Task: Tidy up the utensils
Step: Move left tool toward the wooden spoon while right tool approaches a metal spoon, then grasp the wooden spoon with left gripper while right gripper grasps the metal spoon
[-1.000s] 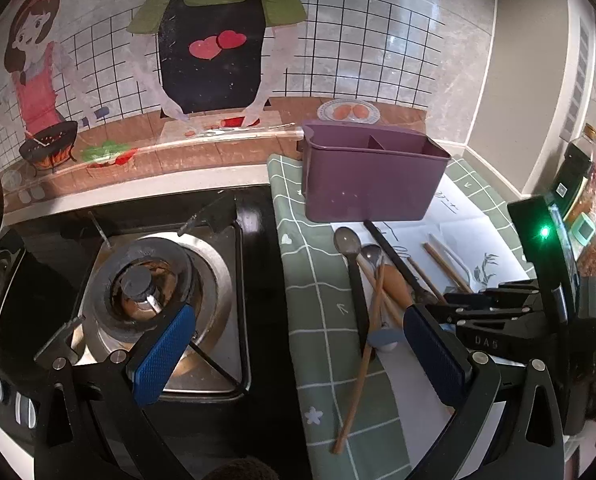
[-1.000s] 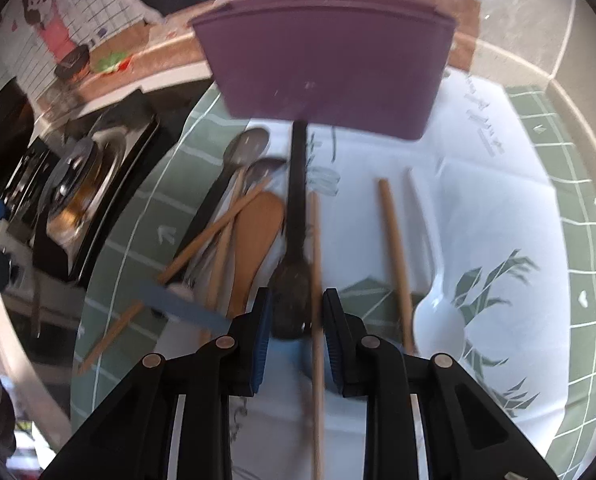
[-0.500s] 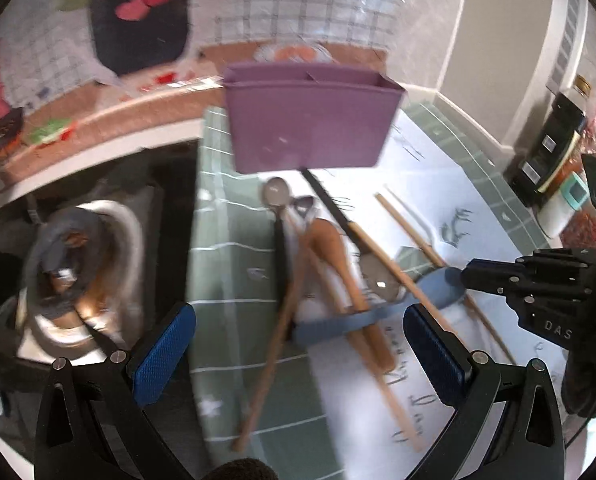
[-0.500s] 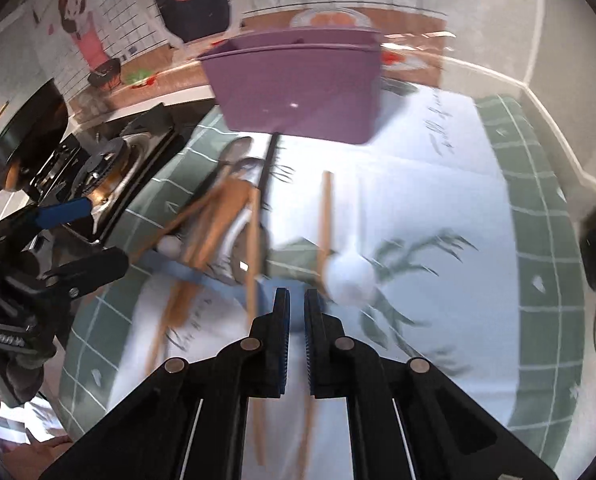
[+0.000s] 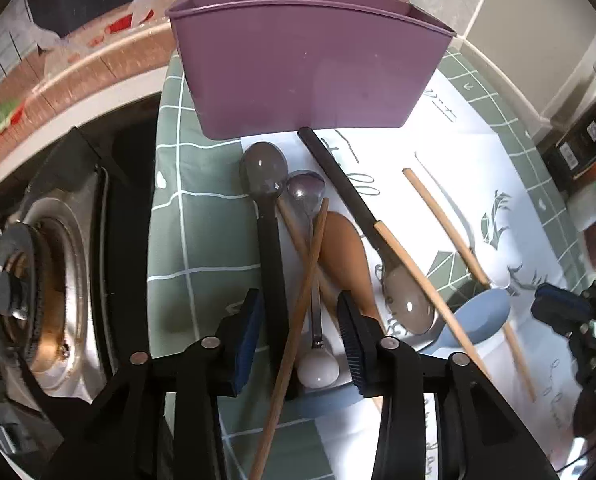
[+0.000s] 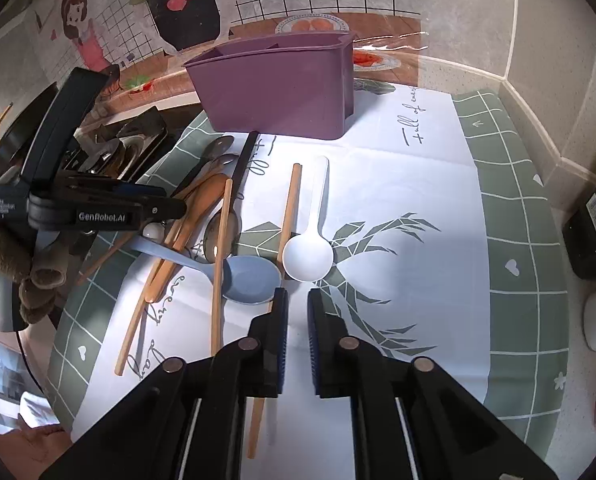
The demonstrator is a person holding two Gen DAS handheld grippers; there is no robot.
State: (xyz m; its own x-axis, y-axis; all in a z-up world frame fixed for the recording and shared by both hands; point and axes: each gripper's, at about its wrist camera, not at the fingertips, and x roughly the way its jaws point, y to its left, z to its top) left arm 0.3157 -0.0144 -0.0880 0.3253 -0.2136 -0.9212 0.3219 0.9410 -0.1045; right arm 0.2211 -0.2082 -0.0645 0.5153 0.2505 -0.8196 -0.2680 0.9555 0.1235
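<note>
A purple utensil holder (image 5: 305, 72) stands at the back of the mat; it also shows in the right wrist view (image 6: 278, 88). A pile of utensils lies before it: a black-handled spoon (image 5: 272, 240), a wooden chopstick (image 5: 298, 320), a wooden spoon (image 5: 345, 256), a blue spoon (image 6: 250, 280) and a white spoon (image 6: 307, 254). My left gripper (image 5: 299, 344) is partly open, straddling the black-handled spoon, the chopstick and a white-tipped spoon. My right gripper (image 6: 296, 328) is nearly shut and empty, just in front of the white spoon.
A gas burner (image 5: 30, 292) lies left of the green checked mat (image 5: 202, 240). Dark bottles (image 6: 593, 224) stand at the right. A white cloth with a leaf print (image 6: 409, 240) covers the mat's middle. The tiled wall runs behind the holder.
My left gripper has moved right from over the burner to the utensil pile and narrowed from wide open. My right gripper has let go of the dark spoon, pulled back and shifted right.
</note>
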